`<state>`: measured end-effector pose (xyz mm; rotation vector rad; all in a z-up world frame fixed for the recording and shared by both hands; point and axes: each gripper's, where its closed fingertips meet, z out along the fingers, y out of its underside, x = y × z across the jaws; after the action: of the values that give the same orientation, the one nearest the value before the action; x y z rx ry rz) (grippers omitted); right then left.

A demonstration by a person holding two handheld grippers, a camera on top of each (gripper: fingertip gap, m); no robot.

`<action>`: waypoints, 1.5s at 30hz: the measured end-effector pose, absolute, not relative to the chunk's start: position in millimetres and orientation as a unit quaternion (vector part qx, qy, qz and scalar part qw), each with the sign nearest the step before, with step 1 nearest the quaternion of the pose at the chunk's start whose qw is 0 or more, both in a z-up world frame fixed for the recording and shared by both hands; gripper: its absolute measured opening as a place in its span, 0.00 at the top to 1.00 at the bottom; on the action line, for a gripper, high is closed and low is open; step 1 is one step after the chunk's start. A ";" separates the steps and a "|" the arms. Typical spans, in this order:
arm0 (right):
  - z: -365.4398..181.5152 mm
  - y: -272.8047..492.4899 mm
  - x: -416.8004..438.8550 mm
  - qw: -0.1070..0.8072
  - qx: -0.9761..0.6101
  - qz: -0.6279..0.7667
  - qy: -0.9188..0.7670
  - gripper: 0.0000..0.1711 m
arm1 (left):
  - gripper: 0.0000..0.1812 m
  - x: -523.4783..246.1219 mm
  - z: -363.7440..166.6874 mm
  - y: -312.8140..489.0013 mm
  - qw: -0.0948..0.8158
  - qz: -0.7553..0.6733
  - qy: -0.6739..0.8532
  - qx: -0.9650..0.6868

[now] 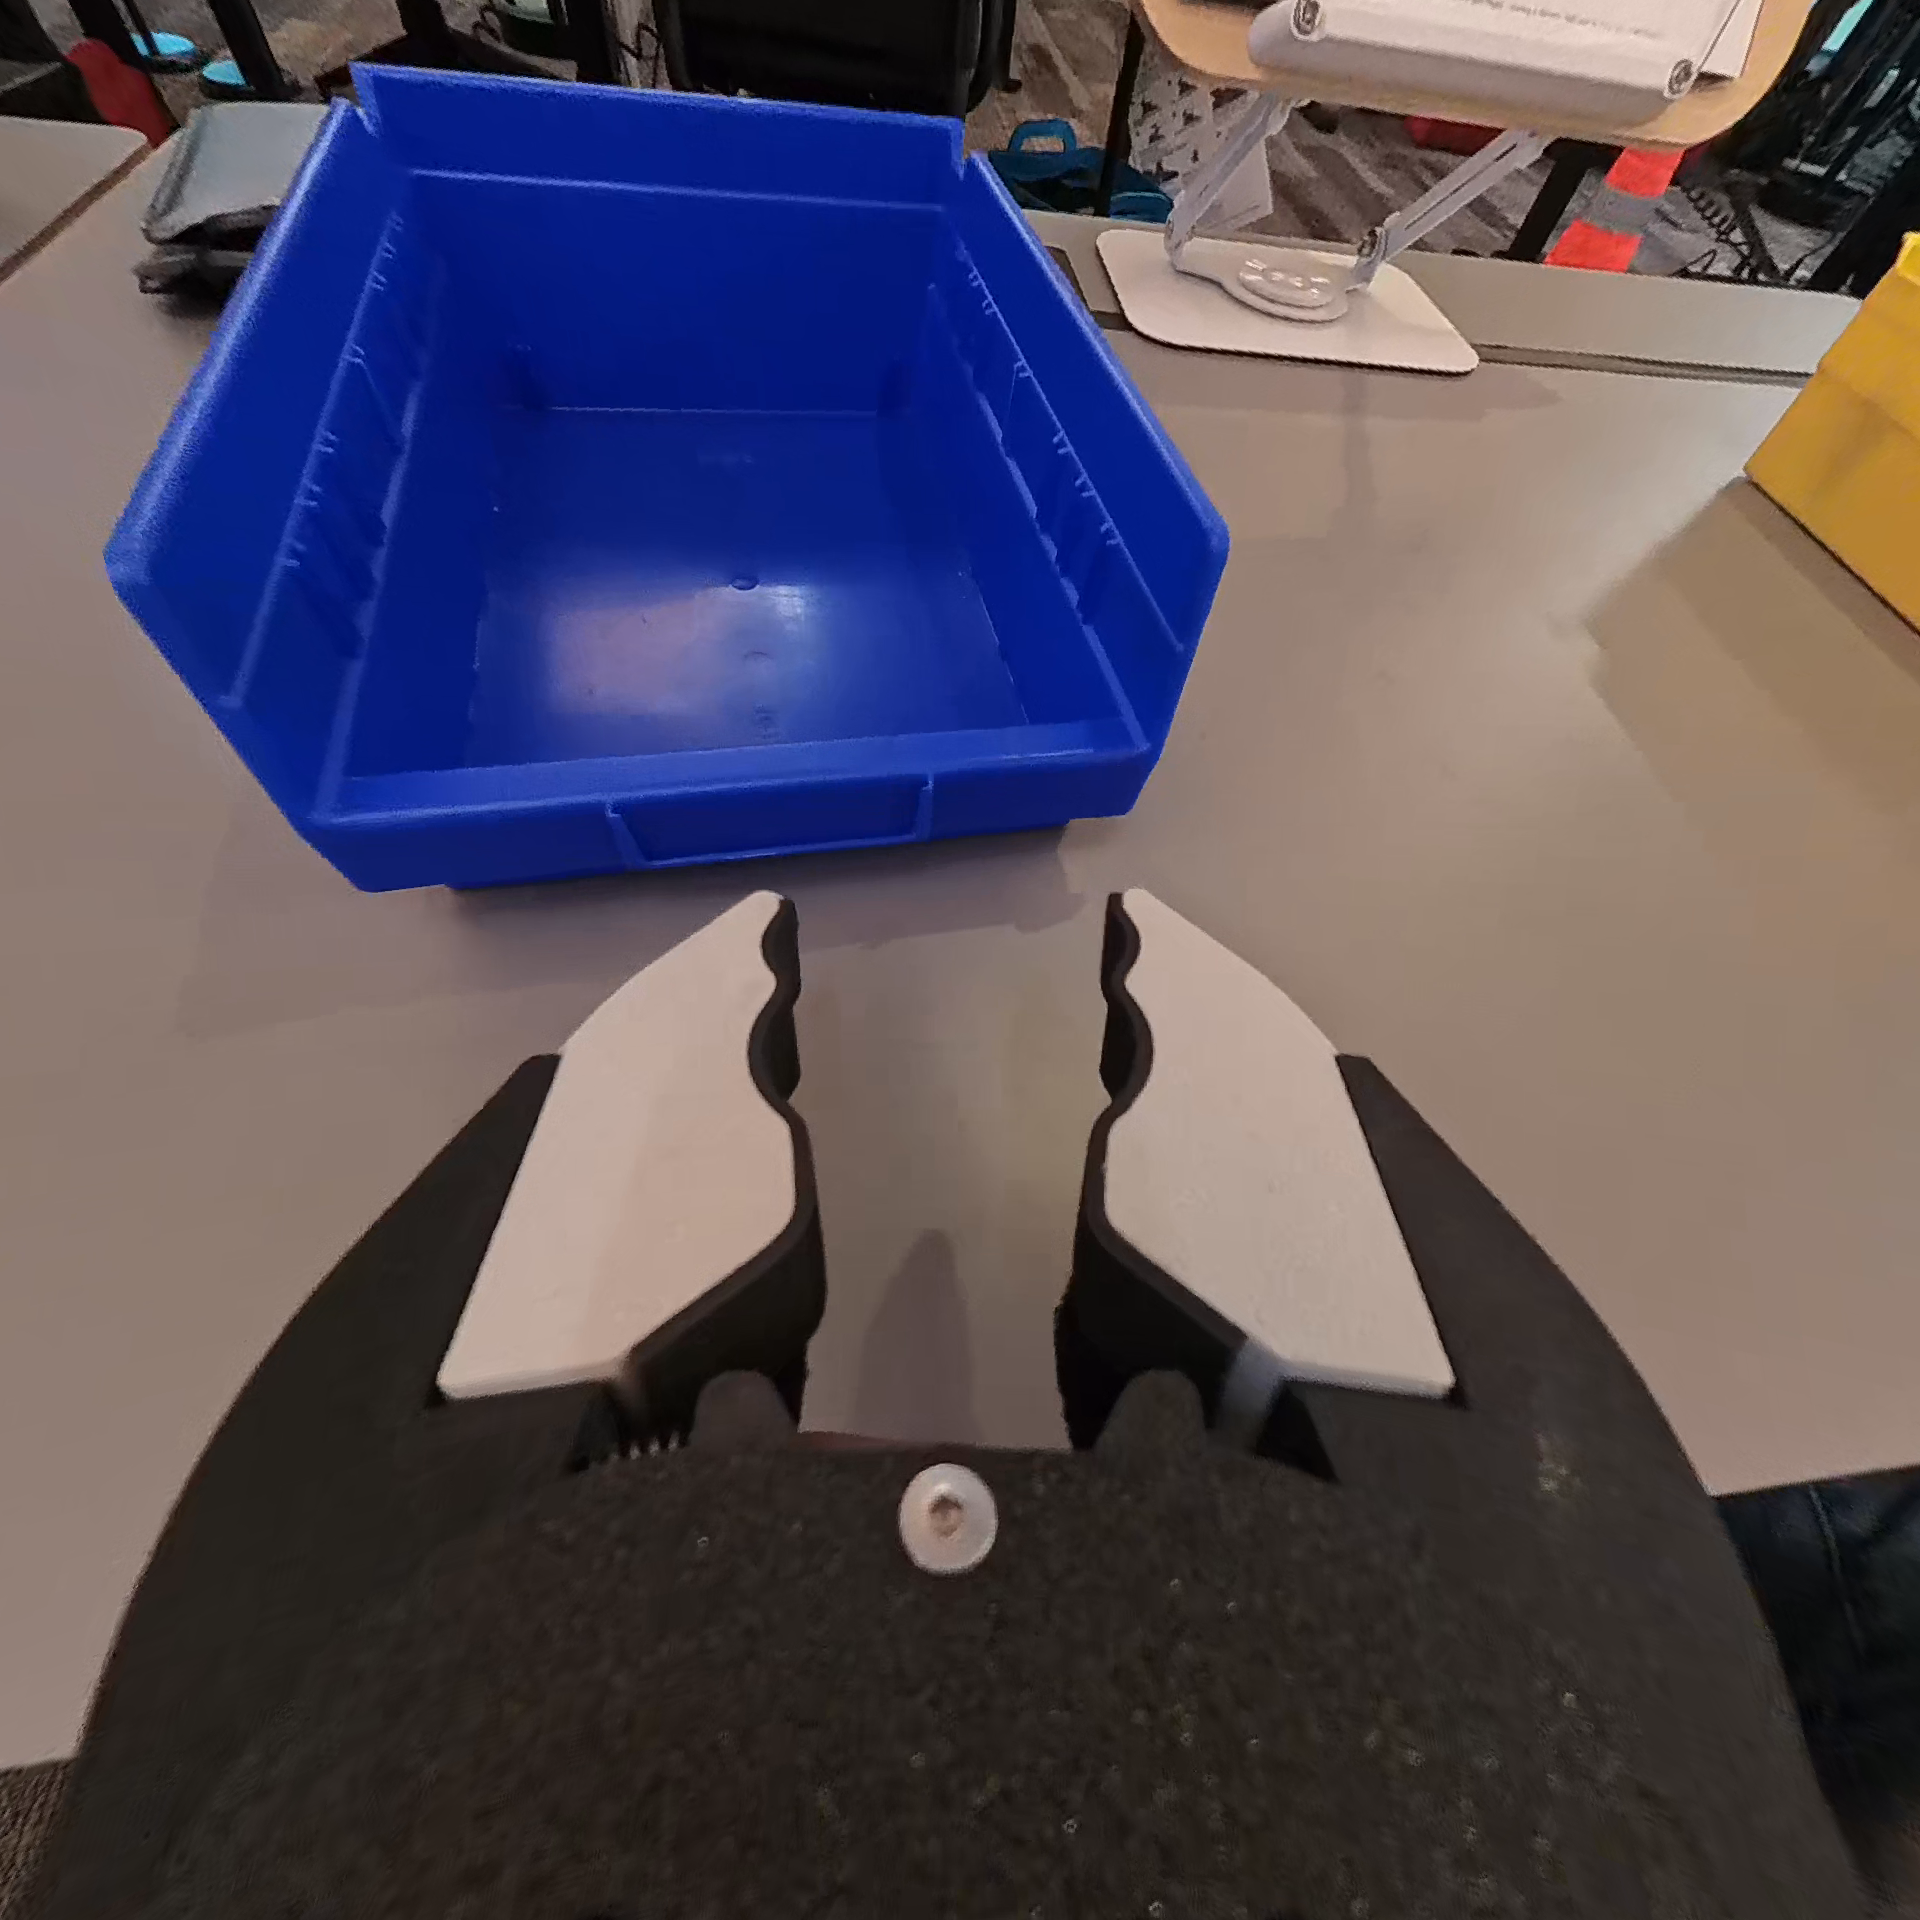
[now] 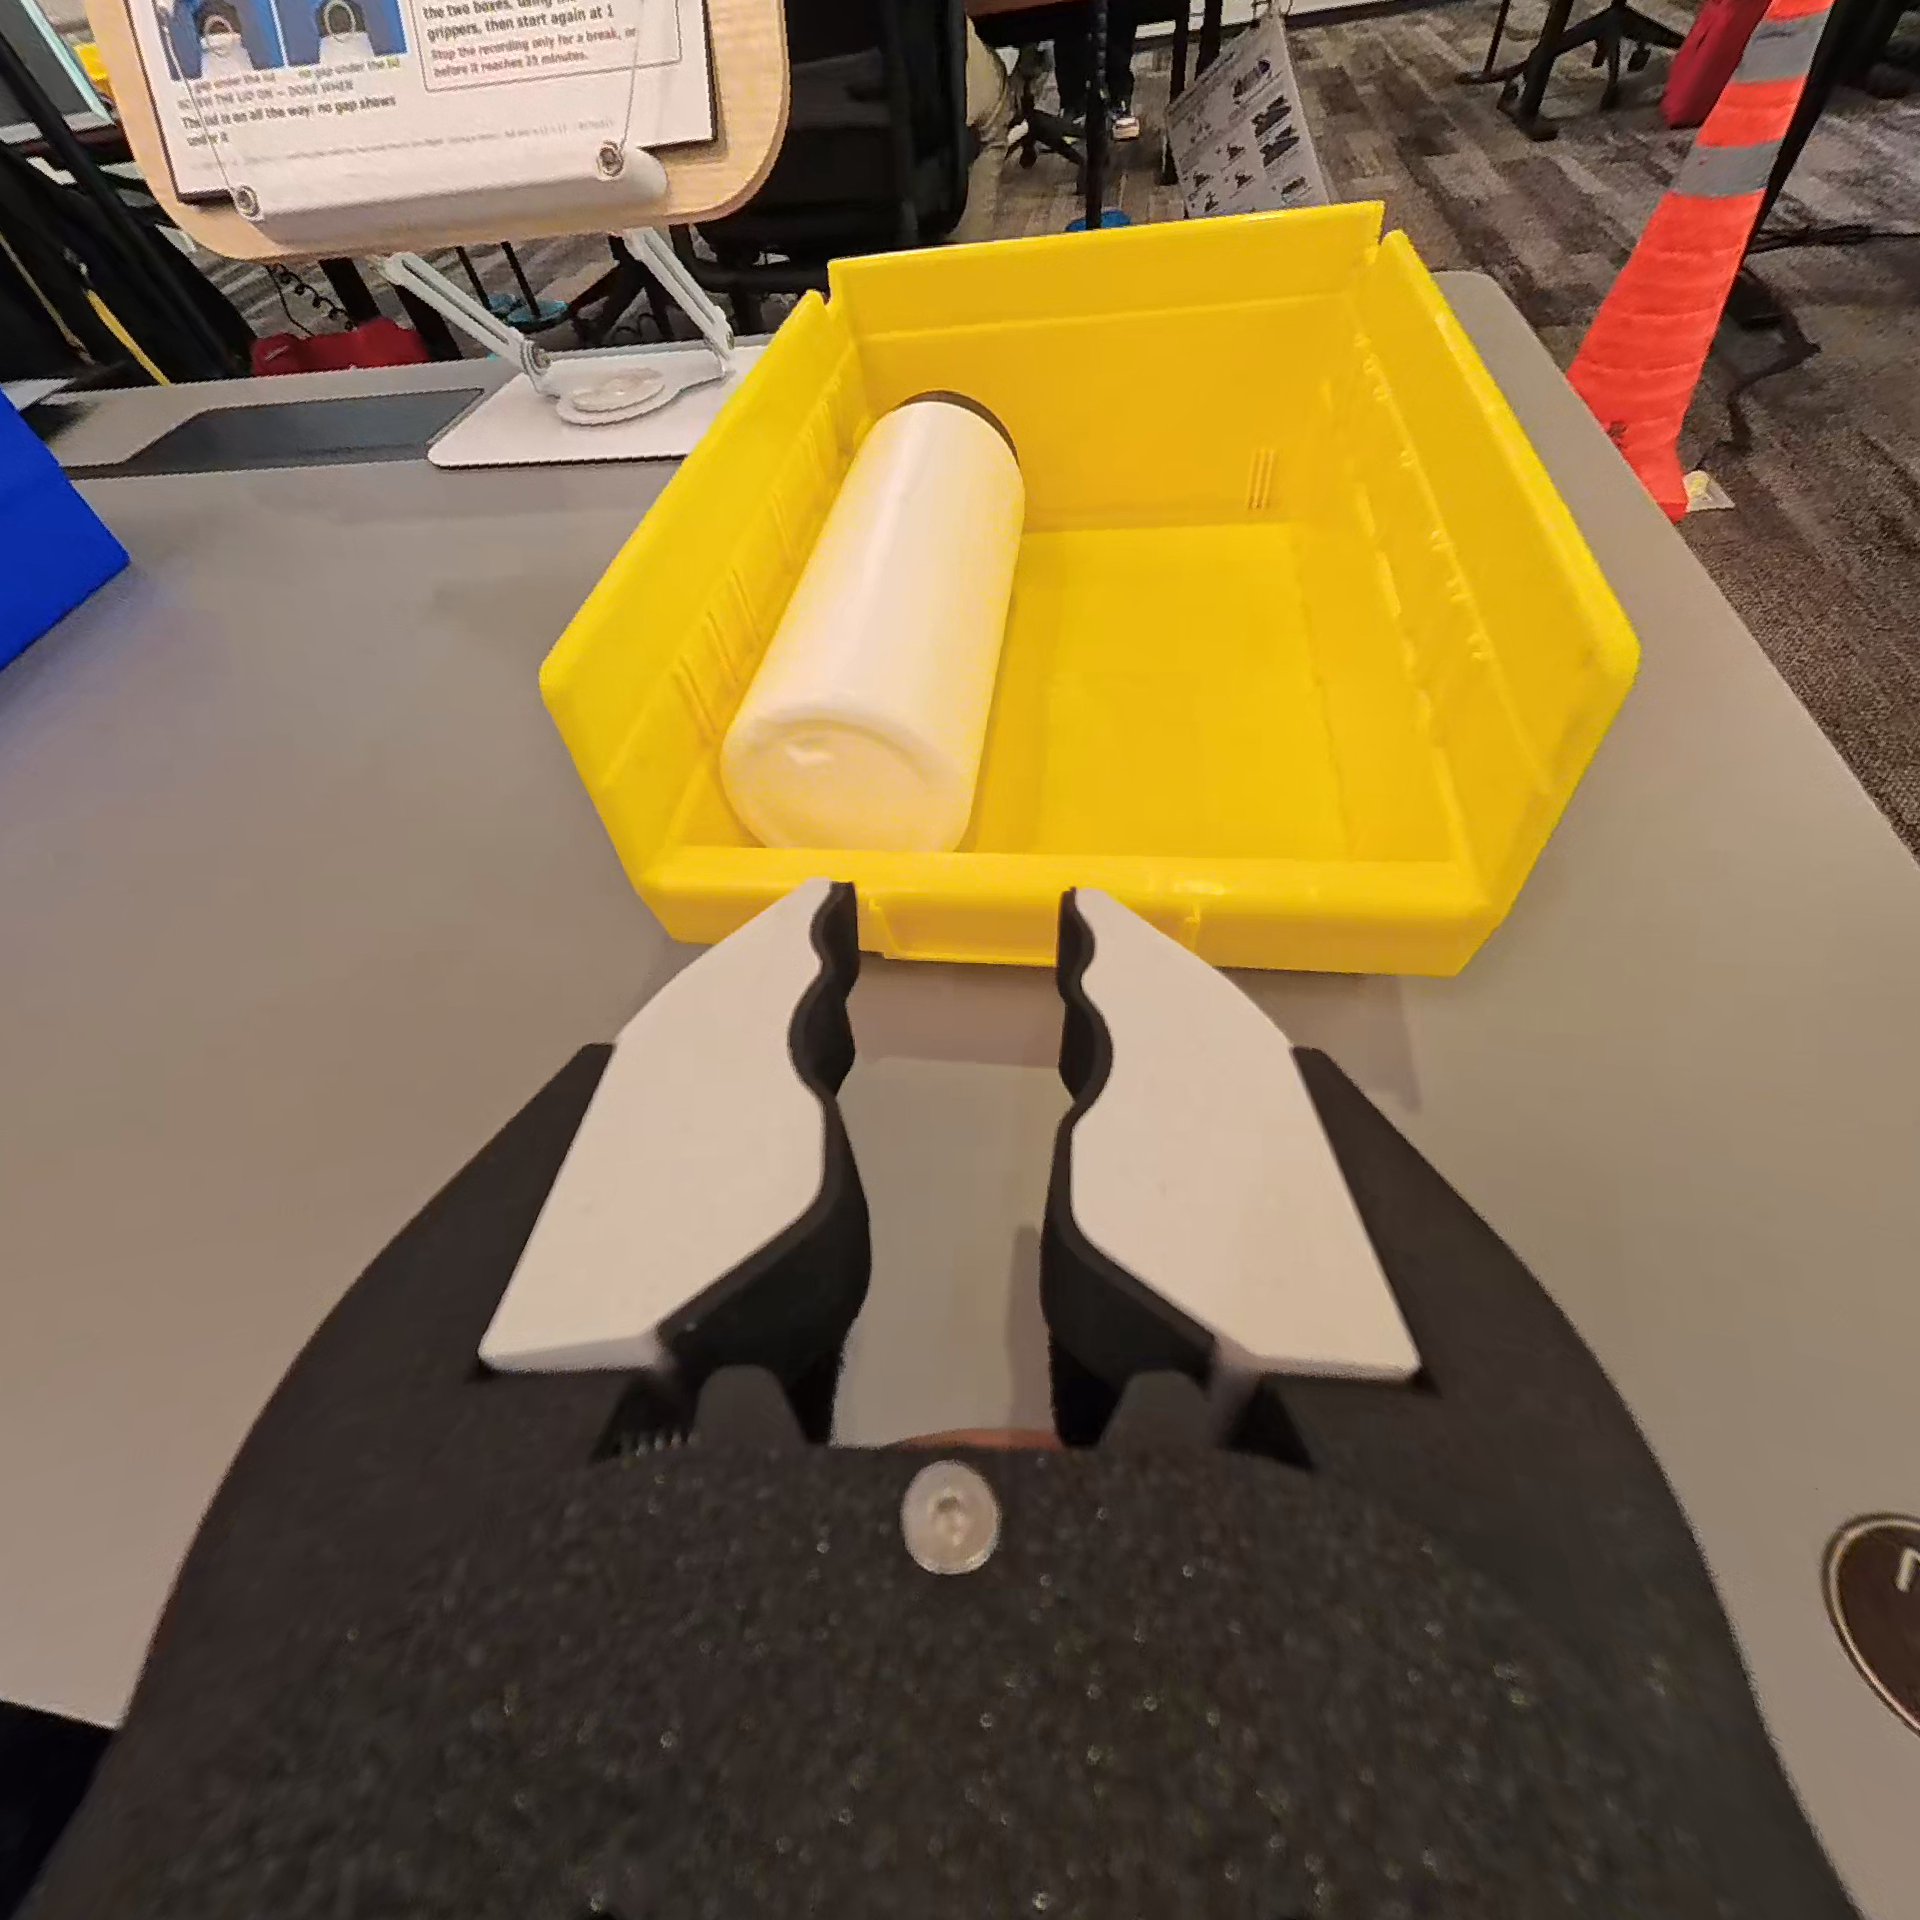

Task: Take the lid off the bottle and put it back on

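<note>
- The white bottle (image 2: pixel 883 634) is seen lying on its side inside the yellow bin (image 2: pixel 1538 665), against the bin's left wall, its dark lid (image 2: pixel 961 403) pointing to the bin's far wall.
- The right hand-held gripper (image 2: pixel 956 904) is held open and empty just before the yellow bin's front rim.
- The left hand-held gripper (image 1: pixel 951 914) is held open and empty over the grey table (image 1: pixel 1455 831), left of the yellow bin, before a blue bin (image 1: pixel 665 821).

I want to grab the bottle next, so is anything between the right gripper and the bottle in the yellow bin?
Only the yellow bin's low front wall. The open right gripper sits just in front of it, and the white bottle lies on its side behind it, against the bin's left wall, dark lid at the far end. Nothing covers the bottle from above.
</note>
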<state>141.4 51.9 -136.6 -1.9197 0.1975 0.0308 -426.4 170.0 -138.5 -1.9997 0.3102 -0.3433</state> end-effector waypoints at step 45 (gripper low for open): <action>-95.1 33.9 129.2 0.625 -0.762 0.021 0.170 0.66 | 0.62 -30.7 -145.2 140.2 0.466 -0.234 0.383 -0.763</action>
<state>129.2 33.9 -95.1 -1.7476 0.3902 0.0471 -30.7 140.2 -145.2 -1.8720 0.9410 -0.5737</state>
